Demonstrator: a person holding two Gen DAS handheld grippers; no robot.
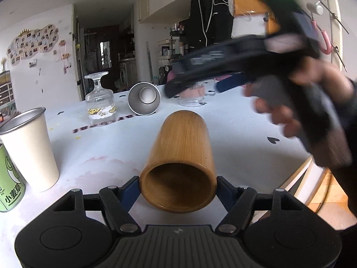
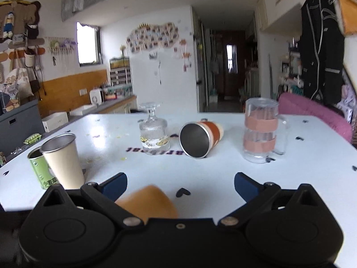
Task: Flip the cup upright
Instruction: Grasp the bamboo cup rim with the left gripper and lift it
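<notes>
Here the wooden cup (image 1: pixel 178 167) lies on its side at lower centre of the left wrist view, mouth toward the camera, clamped at the rim by the left gripper (image 1: pixel 177 189). The right gripper (image 2: pixel 180 184), jaws wide apart and holding nothing, hangs above the white table (image 2: pixel 223 169). Beyond the cup, mid-frame, lie a tipped steel cup (image 1: pixel 144 98), an upside-down glass (image 1: pixel 100 102) and a clear mug (image 2: pixel 261 131). At the left edge stand a cream tumbler (image 1: pixel 29 149) and a green can (image 1: pixel 9 187), touching
</notes>
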